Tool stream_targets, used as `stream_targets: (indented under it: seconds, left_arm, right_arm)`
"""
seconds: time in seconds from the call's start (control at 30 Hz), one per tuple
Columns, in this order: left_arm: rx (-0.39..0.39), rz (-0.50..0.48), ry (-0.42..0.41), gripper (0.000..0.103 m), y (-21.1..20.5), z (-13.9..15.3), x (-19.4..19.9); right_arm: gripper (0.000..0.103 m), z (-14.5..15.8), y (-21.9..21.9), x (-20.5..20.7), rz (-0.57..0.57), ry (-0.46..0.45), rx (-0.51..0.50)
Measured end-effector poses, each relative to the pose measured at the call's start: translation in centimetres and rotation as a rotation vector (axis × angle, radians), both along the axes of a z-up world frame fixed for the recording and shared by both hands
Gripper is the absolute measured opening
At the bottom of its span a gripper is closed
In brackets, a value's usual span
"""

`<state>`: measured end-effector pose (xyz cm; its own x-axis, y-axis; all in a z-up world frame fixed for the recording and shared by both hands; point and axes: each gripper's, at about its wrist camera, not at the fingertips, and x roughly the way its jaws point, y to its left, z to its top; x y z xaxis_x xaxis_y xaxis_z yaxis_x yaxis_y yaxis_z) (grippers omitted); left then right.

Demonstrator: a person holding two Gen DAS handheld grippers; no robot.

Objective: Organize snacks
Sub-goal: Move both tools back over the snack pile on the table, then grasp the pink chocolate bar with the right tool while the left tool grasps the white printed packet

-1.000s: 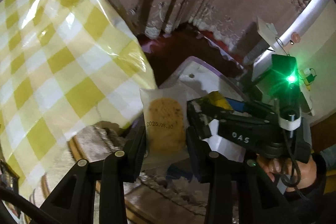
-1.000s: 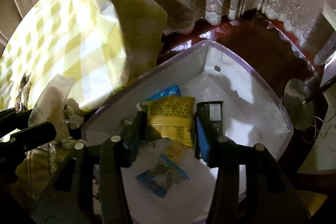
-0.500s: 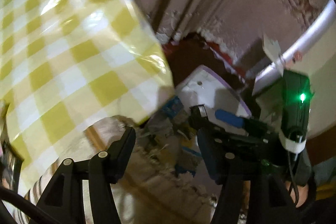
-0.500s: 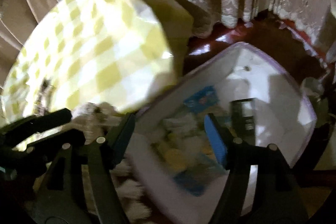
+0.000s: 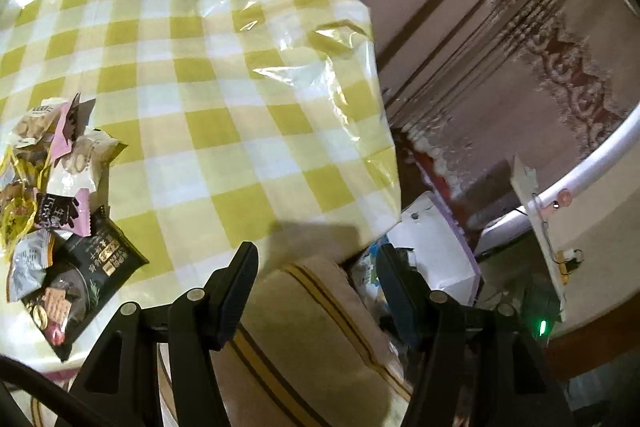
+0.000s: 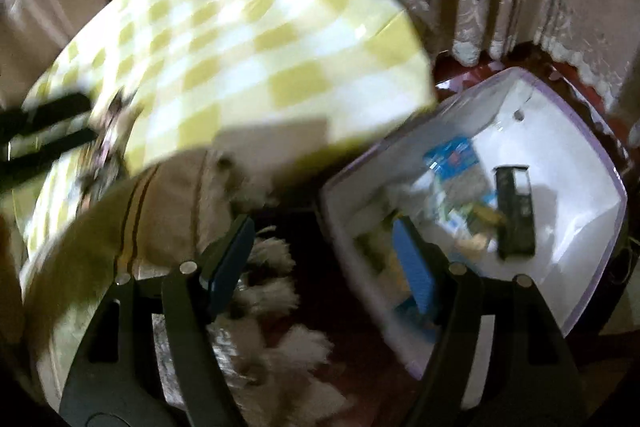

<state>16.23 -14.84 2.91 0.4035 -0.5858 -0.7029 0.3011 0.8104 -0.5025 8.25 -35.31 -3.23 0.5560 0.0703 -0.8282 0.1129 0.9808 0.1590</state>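
Note:
A pile of snack packets (image 5: 52, 187) lies on the yellow-checked table (image 5: 208, 67) at the left, with a black cracker packet (image 5: 80, 279) nearest me. My left gripper (image 5: 316, 279) is open and empty over the table's near edge, right of the pile. A white bin with a purple rim (image 6: 560, 147) stands on the floor and holds a blue packet (image 6: 452, 155), a black packet (image 6: 514, 211) and other blurred ones. My right gripper (image 6: 320, 247) is open and empty, just left of the bin's rim. The bin (image 5: 436, 239) also peeks past the table corner.
A beige striped cushion (image 5: 312, 327) sits below the table edge, with white tassels (image 6: 280, 291) hanging by it. Curtains (image 5: 480, 27) close off the back. The floor around the bin is dark red wood (image 6: 460, 67). The right wrist view is blurred.
A second ago each gripper held a packet over the bin. Both have since opened and let go, then swung left, away from the bin and toward the table.

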Motion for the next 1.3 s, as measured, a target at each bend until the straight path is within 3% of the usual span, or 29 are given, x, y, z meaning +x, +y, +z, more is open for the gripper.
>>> stream_targets:
  seconds: [0.13, 0.33, 0.43, 0.47, 0.57, 0.63, 0.77, 0.93, 1.03, 1.17, 1.3]
  left_arm:
    - [-0.062, -0.020, -0.007, 0.062, -0.3, -1.2, 0.0]
    - [-0.124, -0.006, -0.019, 0.062, -2.5, -2.9, 0.9]
    - [-0.165, 0.035, -0.039, 0.062, -2.4, -2.5, 1.2]
    - [-0.171, 0.045, -0.038, 0.062, -2.3, -2.2, 1.3]
    - [-0.176, 0.092, -0.031, 0.062, -1.3, -1.5, 1.6]
    - [-0.140, 0.169, -0.040, 0.063, 0.5, -0.3, 1.5]
    - [-0.044, 0.380, -0.046, 0.075, 6.9, 1.2, 0.9]
    - [0.045, 0.672, 0.026, 0.075, 17.1, -0.4, -1.2]
    - [0.038, 0.808, 0.104, 0.075, 21.7, -2.6, -3.0]
    - [0.003, 0.872, 0.149, 0.075, 23.7, -4.0, -4.3]
    - [0.049, 0.802, 0.165, 0.075, 22.3, -4.4, -3.2]
  right_arm:
    - [0.072, 1.7, -0.1, -1.7, -0.064, -0.073, -0.059]
    - [0.072, 2.8, -1.5, -1.5, -0.089, -0.093, -0.198]
    - [0.074, 5.6, -2.8, -0.1, -0.133, -0.130, -0.293]
    - [0.079, 6.4, -3.0, 0.4, -0.146, -0.148, -0.295]
    - [0.085, 9.6, -2.8, 3.2, -0.147, -0.218, -0.241]
    - [0.085, 11.3, -1.4, 5.6, -0.115, -0.248, -0.177]
    - [0.088, 12.5, 4.0, 11.5, 0.038, -0.262, -0.027]
    - [0.088, 10.0, 11.0, 16.2, 0.213, -0.207, 0.076]
    - [0.088, 6.8, 13.5, 16.6, 0.276, -0.157, 0.065]
    - [0.088, 3.1, 13.1, 15.2, 0.261, -0.100, 0.099]
    - [0.088, 2.0, 12.3, 14.3, 0.243, -0.111, 0.101]
